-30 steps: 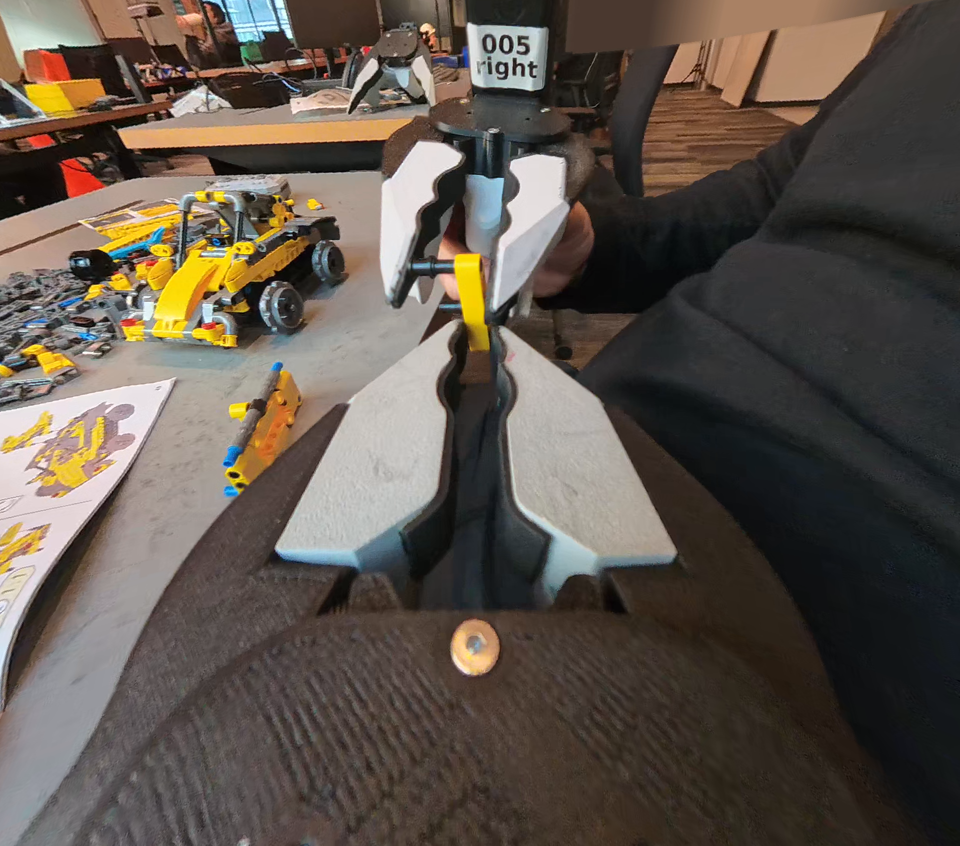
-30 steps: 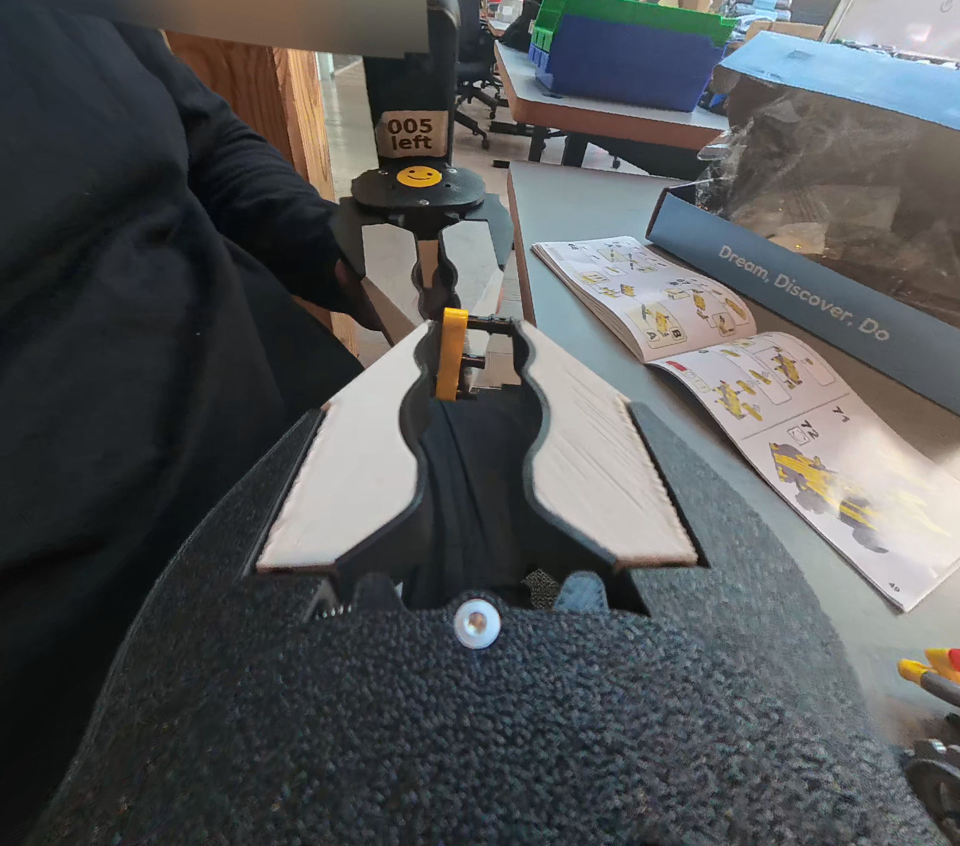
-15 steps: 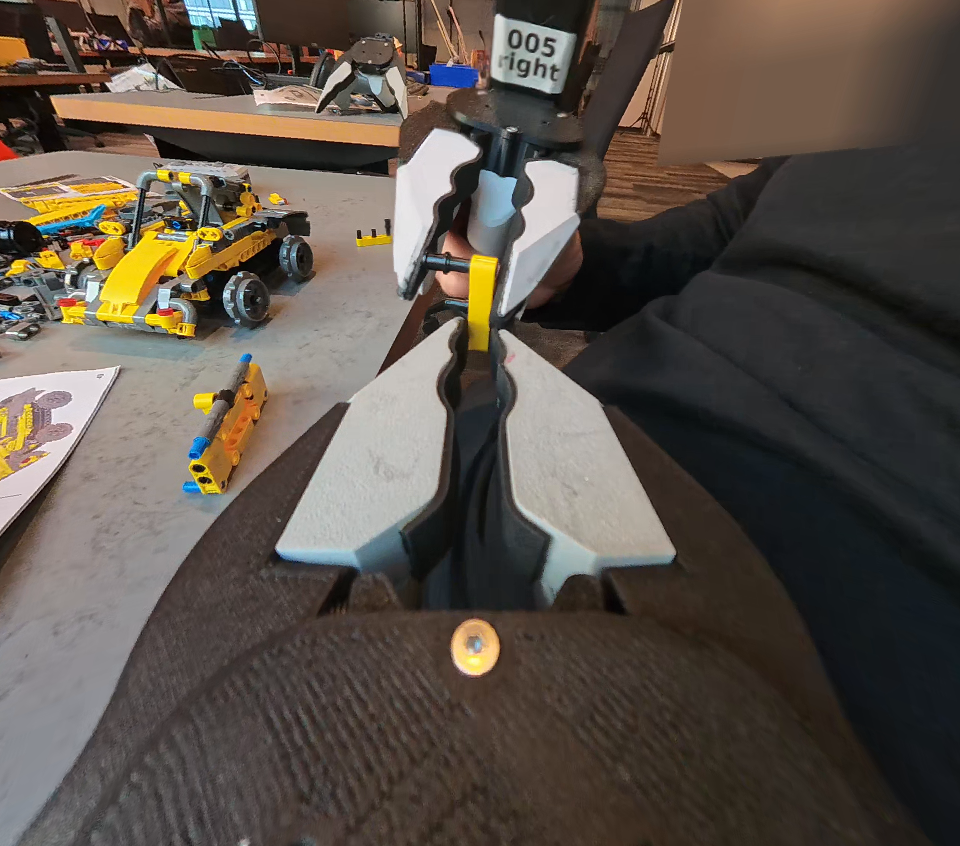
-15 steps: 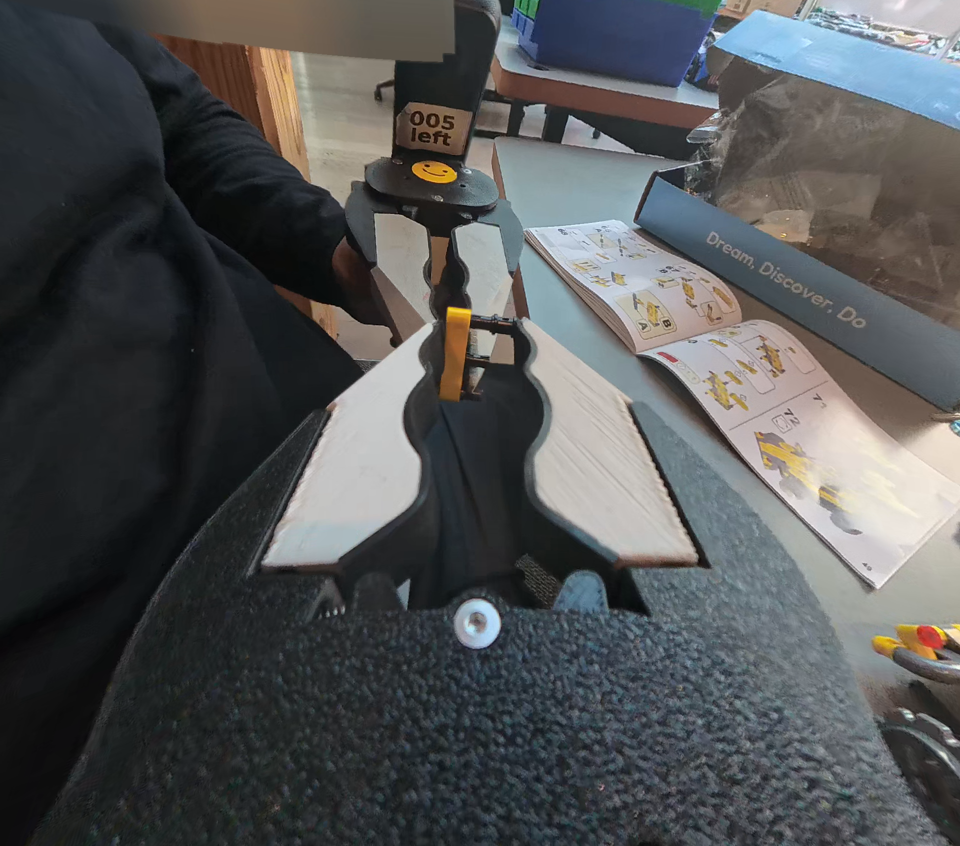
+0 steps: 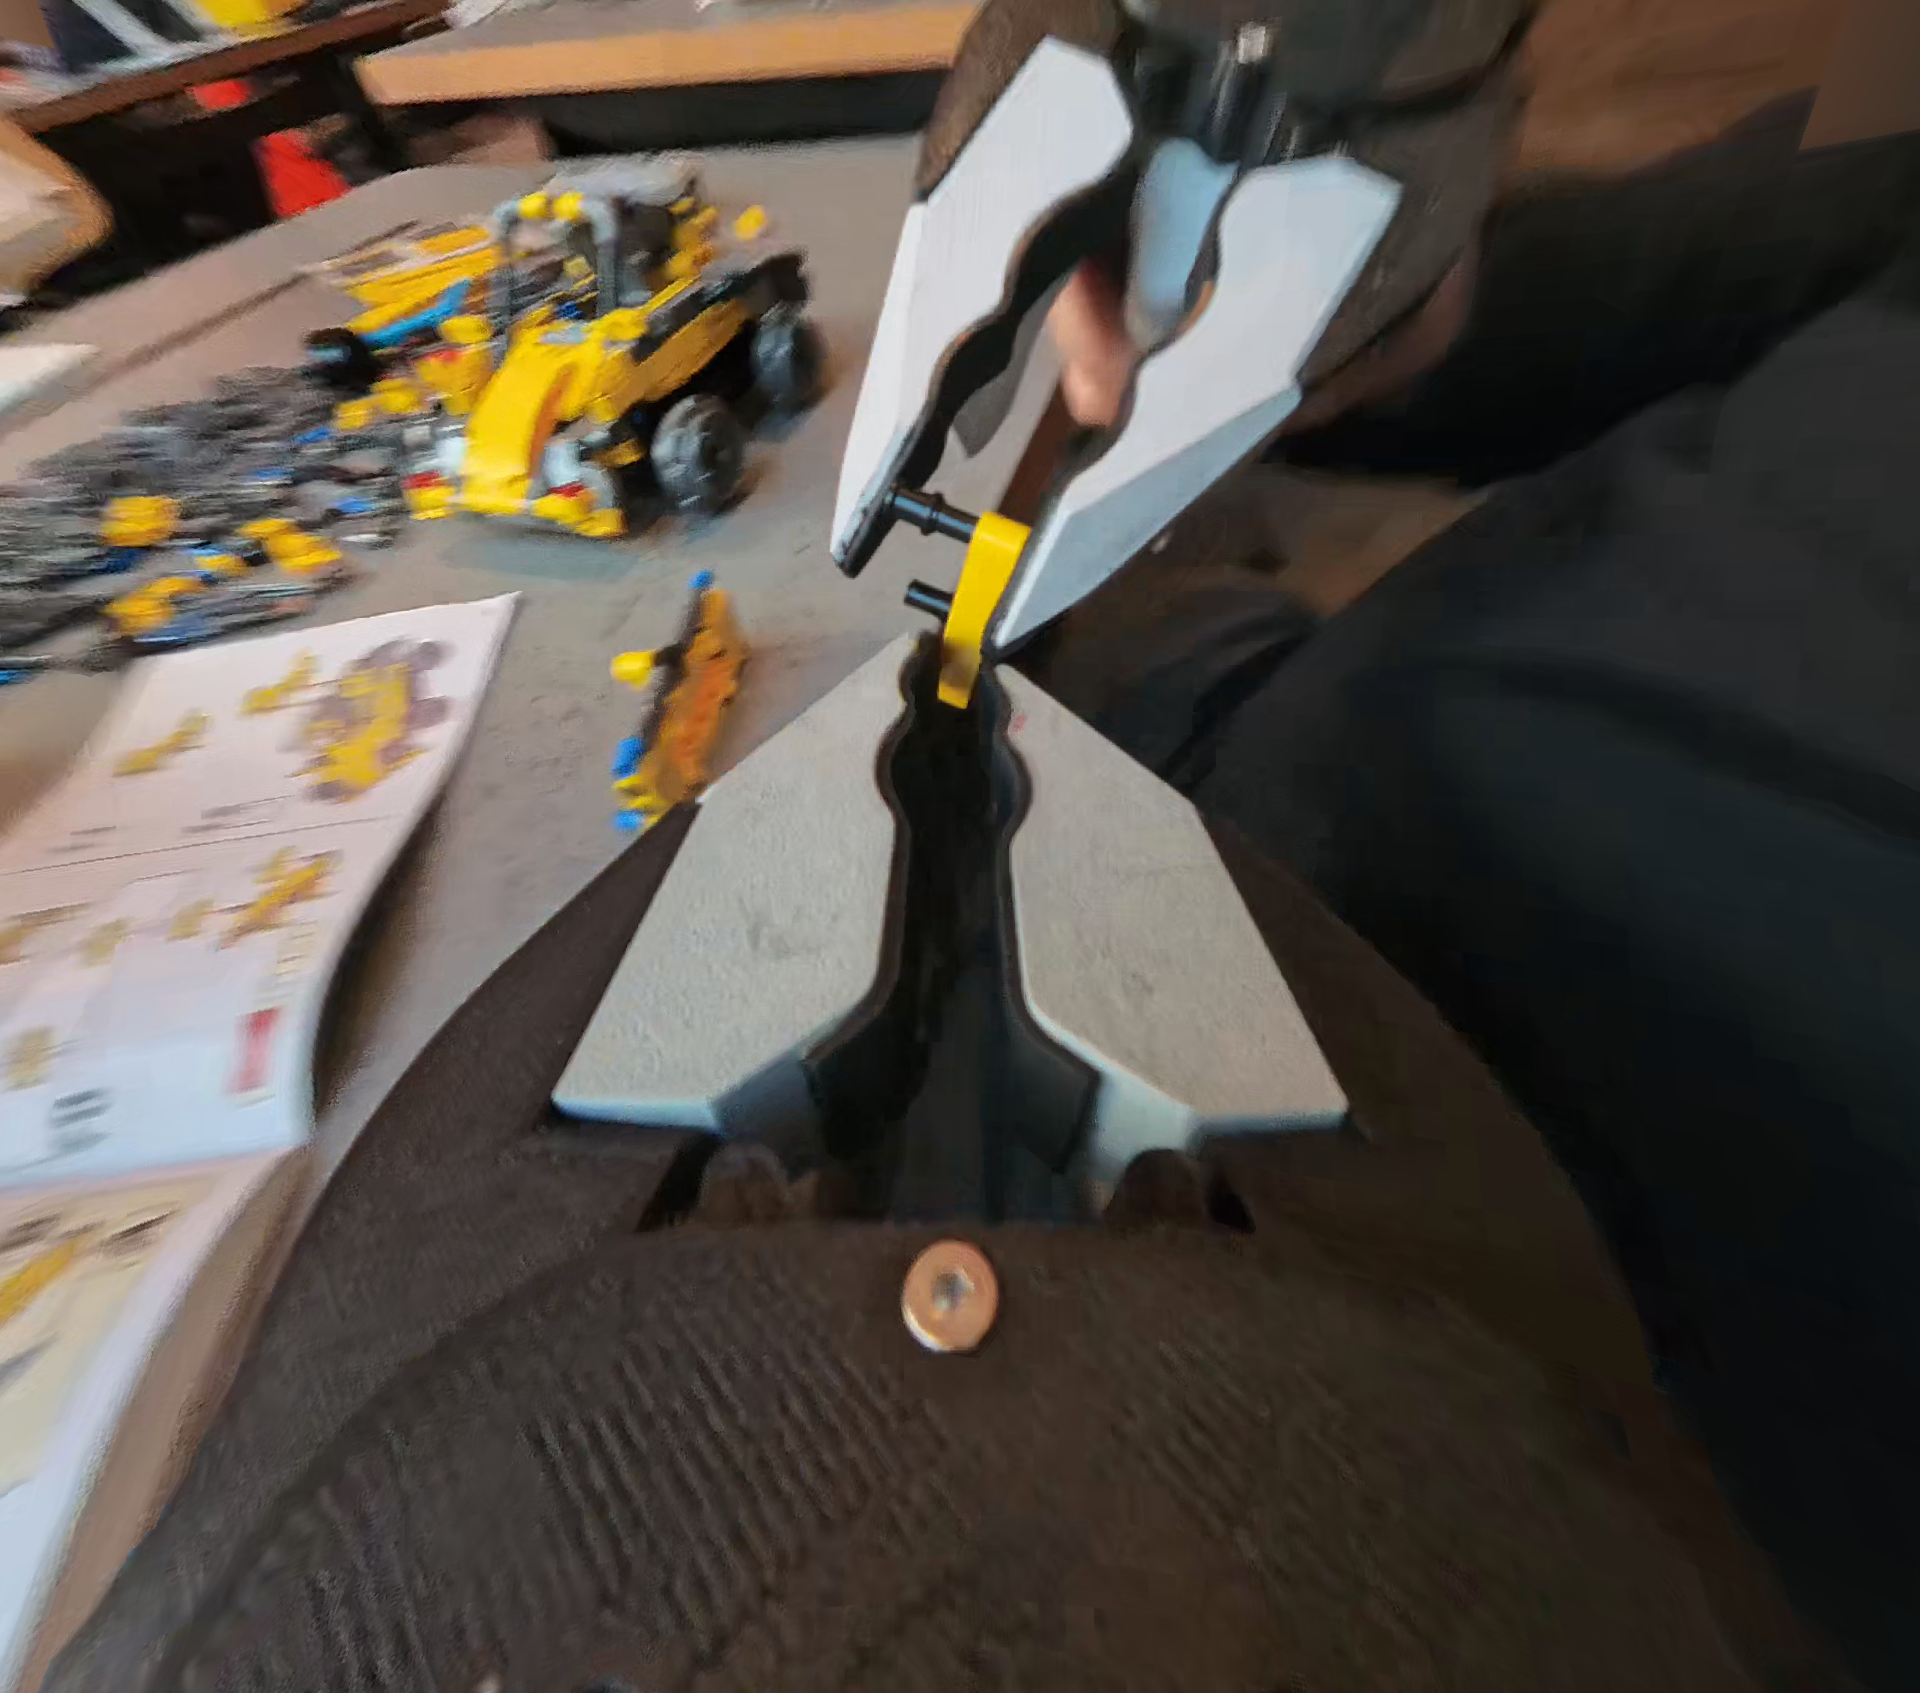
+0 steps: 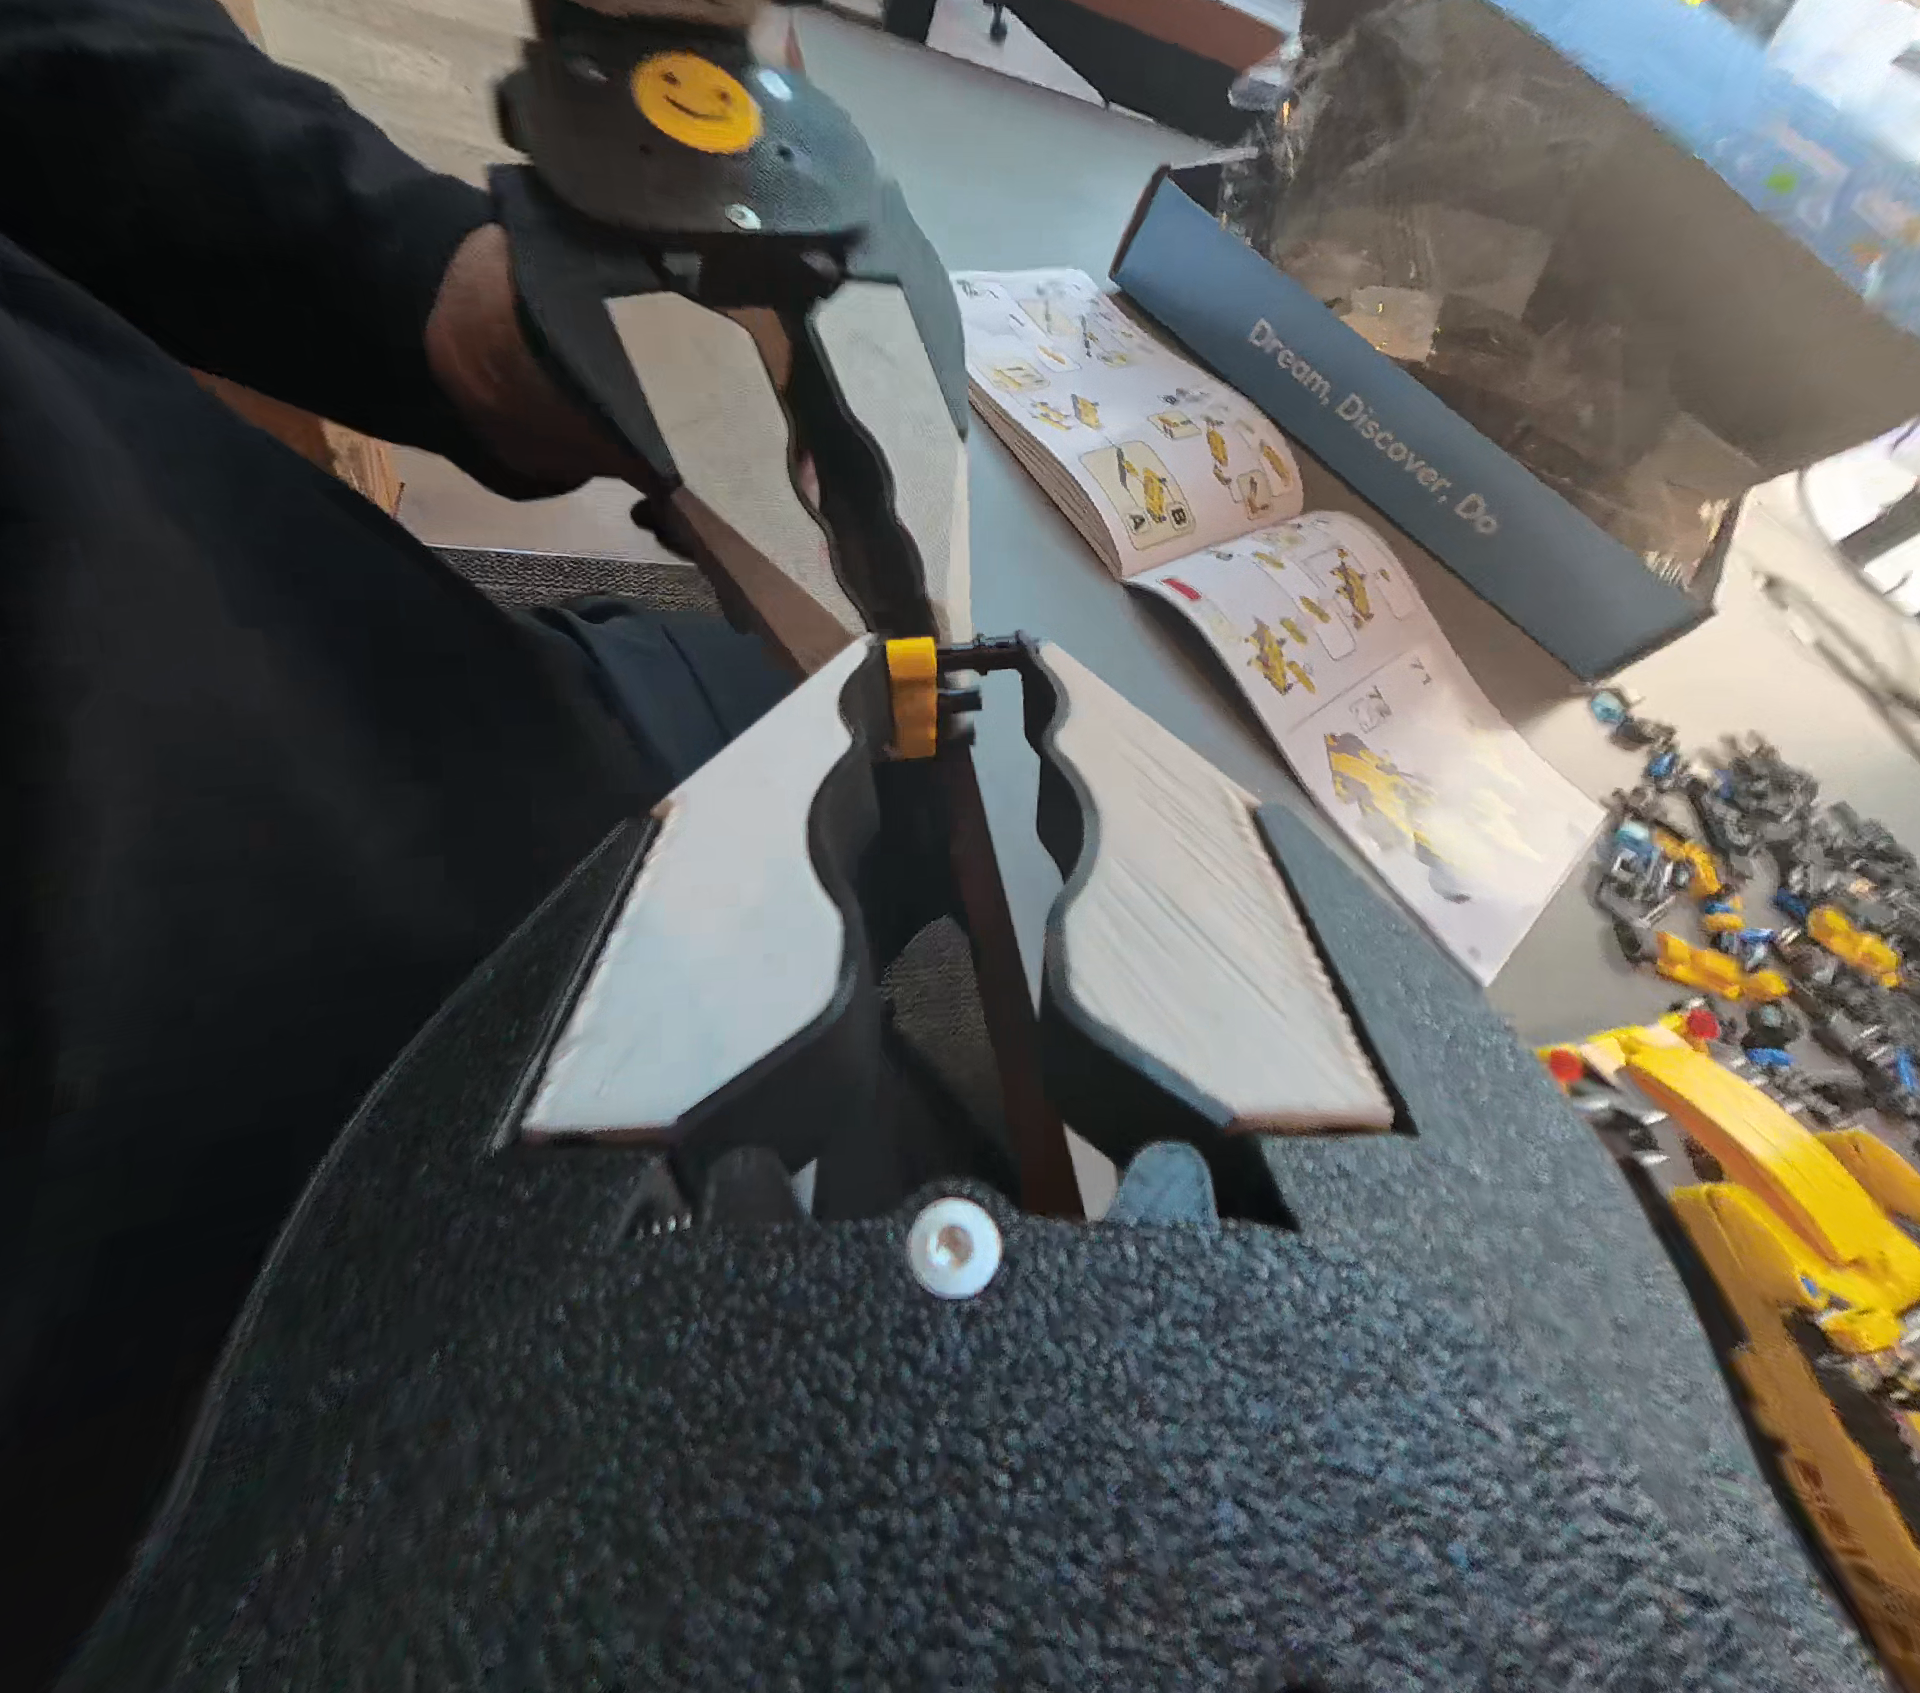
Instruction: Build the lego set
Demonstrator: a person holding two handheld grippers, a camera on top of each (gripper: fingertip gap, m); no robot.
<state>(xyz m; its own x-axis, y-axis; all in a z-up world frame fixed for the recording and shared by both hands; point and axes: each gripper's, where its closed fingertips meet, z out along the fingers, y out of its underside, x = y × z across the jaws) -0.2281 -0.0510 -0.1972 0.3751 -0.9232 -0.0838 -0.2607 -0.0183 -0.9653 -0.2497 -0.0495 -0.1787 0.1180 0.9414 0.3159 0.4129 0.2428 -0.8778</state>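
Grippers meet off the near edge of your grey table (image 5: 540, 812), over your dark lap. Your left gripper (image 5: 951, 687) is clamped tight on a small yellow piece (image 5: 971, 604). Your right gripper (image 6: 951, 677) is spread wider, tips touching that piece and its black pin (image 5: 930, 513). Nearby lie a booklet (image 6: 1351, 635) and a yellow toy truck (image 5: 582, 365).

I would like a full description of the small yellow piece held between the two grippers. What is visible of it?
The yellow piece is a short, flat plastic beam with rounded ends, standing roughly upright in the air off the table's edge. Two black pins stick out from one side of it. The left gripper is shut on its lower end. The right gripper brackets it: one finger lies against its flat face, the other meets the tip of the upper pin. The view is slightly blurred.
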